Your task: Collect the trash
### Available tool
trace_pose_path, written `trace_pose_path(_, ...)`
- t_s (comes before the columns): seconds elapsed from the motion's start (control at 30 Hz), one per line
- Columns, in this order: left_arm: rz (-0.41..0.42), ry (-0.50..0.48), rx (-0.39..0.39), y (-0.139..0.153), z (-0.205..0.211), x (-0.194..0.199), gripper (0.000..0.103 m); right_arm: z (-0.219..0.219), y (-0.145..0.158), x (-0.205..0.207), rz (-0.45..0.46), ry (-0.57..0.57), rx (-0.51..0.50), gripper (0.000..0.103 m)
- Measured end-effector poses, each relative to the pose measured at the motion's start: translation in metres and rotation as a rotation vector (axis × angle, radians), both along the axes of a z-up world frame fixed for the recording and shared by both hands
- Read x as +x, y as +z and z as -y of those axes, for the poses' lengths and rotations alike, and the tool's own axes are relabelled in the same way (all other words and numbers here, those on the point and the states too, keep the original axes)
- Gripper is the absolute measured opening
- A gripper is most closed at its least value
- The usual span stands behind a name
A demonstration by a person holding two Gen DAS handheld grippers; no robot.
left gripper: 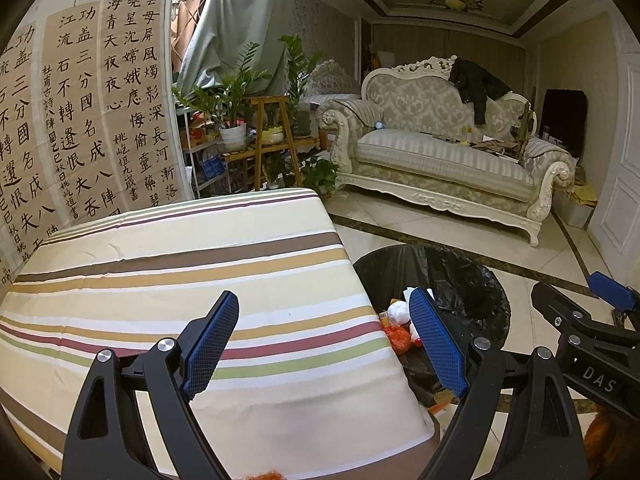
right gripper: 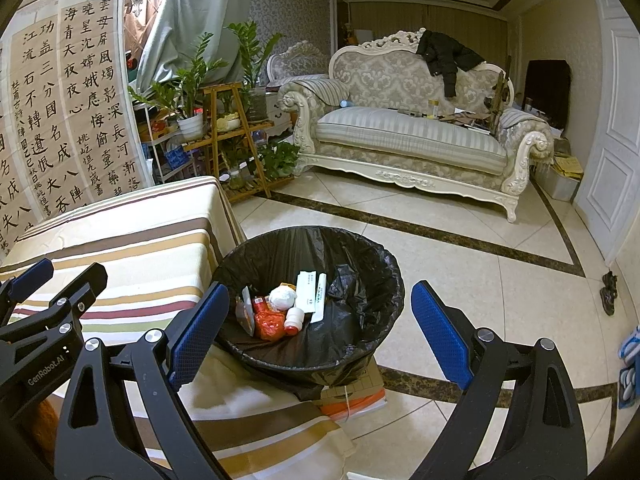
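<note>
The trash bin [right gripper: 310,300], lined with a soft black bag, stands on the floor just beside the striped table [left gripper: 168,264]. Inside it lie light, crushable scraps: paper strips [right gripper: 314,294], an orange wrapper [right gripper: 267,325], a crumpled white wad [right gripper: 282,298]. The slack liner rim looks the best place to pinch. Left gripper [left gripper: 324,344] and right gripper [right gripper: 320,332] both gape empty above; the table edge crowds the bin's left.

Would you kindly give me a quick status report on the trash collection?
Both tongs, left and right, open, empty. Trash in lined bin. Striped tablecloth bare. Nothing in the way.
</note>
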State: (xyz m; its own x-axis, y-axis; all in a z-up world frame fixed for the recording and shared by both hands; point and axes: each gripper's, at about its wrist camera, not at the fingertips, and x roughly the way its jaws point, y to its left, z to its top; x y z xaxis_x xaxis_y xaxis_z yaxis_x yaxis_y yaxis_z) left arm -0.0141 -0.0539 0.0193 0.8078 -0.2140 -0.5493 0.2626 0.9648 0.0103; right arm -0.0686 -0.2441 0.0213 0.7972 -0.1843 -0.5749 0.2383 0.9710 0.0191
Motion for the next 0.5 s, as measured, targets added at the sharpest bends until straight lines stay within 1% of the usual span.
trace_pose_path(0.33,-0.005,0.0,-0.01,0.0015,-0.001,0.0009,0.084,-0.0008,0.0,0.0001,-0.001,-0.001,0.0,0.09)
trace_pose_path(0.5,0.028,0.016,0.001,0.005,-0.002,-0.0017,0.084,-0.0011,0.0,0.0003,-0.001,-0.001,0.0,0.09)
